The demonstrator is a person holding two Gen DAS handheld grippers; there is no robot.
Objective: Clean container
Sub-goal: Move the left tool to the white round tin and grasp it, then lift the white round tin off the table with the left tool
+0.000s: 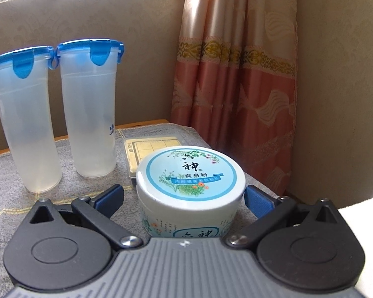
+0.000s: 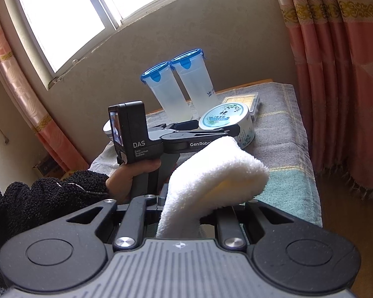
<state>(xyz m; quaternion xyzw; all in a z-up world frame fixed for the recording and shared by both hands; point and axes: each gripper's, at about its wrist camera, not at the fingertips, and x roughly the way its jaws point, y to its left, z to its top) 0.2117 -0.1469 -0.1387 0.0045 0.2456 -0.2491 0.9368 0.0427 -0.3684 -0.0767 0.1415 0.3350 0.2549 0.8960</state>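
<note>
With your left hand-held gripper (image 1: 184, 193) spread open around the white powder tub (image 1: 190, 186) at the frame's lower centre on the table (image 1: 12, 193), clamp squarely before your right hand-held gripper (image 2: 201, 213), clenching the towel (image 2: 211, 176), wipes it.

The left tool's (image 1: 184, 196) body hid the round tin's (image 1: 190, 186) near base. The white towel (image 2: 211, 173) covered the right tool's fingertips. The flat box's (image 1: 146, 149) near edge sat behind the tin.
</note>
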